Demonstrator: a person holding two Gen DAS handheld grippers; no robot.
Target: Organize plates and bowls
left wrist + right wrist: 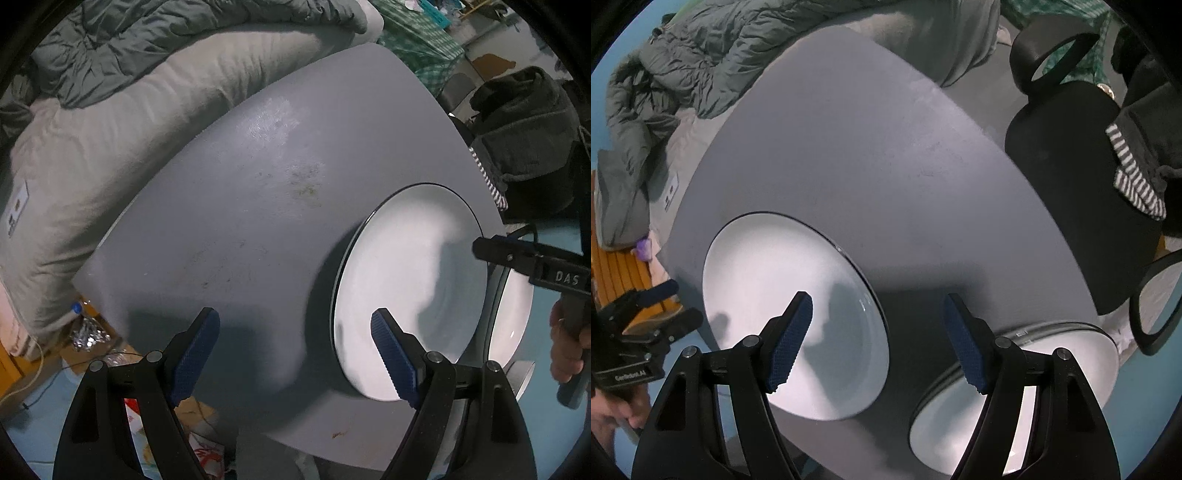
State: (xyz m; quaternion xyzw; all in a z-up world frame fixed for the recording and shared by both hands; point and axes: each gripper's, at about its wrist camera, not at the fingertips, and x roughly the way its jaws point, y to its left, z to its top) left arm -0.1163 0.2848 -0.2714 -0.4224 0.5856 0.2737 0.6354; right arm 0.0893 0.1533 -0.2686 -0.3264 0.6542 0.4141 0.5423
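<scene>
A large white plate (402,273) with a dark rim lies on the grey table (236,206); it also shows in the right wrist view (775,295). A second white dish (964,417) with a grey rim sits at the table's near edge, its rim showing in the left wrist view (517,314). My left gripper (295,350) is open and empty above the table, its right pad over the plate's edge. My right gripper (877,339) is open and empty, hovering between the two dishes; it also shows in the left wrist view (480,247).
A beige cushion (110,147) and a green quilted jacket (683,66) lie beyond the table. A black office chair (1071,184) with dark clothes and a striped cloth (1134,177) stands at the right. Clutter lies on the floor at left.
</scene>
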